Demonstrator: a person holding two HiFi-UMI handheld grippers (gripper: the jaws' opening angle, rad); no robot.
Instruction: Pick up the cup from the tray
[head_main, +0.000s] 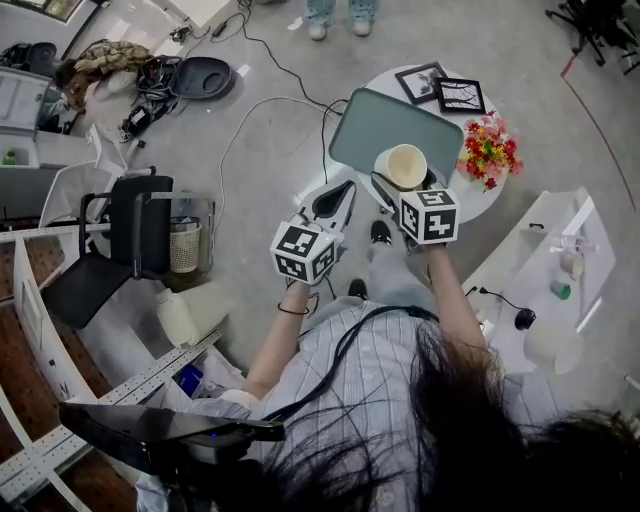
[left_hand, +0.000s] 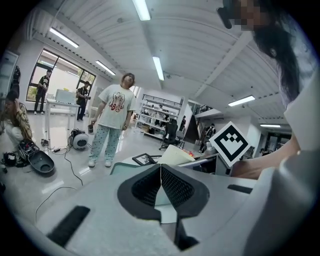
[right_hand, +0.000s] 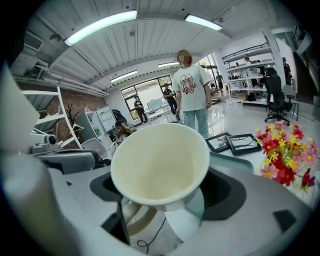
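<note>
The right gripper (head_main: 403, 188) is clamped on the cup (head_main: 405, 165). In the right gripper view its two jaws press on the lower wall of the cup (right_hand: 160, 165) from both sides, and the wide cream mouth is turned toward the camera. Under the cup, between the jaws, the floor and a bit of the desk edge show, so the cup is lifted and does not rest on the tray (right_hand: 235, 161). From the head view the cup hangs over the near right edge of the grey-green tray (head_main: 385, 125), which lies on the round white desk (head_main: 480, 195).

The left gripper (head_main: 335, 200) is held beside the right one, at the desk's near left rim. Its jaws are pressed together with nothing between them, as the left gripper view shows (left_hand: 161, 185).

To the right of the cup the bunch of flowers (head_main: 488, 150) stands near, at the right edge of the tray. Two picture frames (head_main: 440, 88) lie at the far rim of the desk, well apart from the cup. The middle of the tray is bare. Beyond the desk a person (left_hand: 116, 117) stands on the open floor, and a white cable (head_main: 270, 100) runs across the floor to the left of the desk.
</note>
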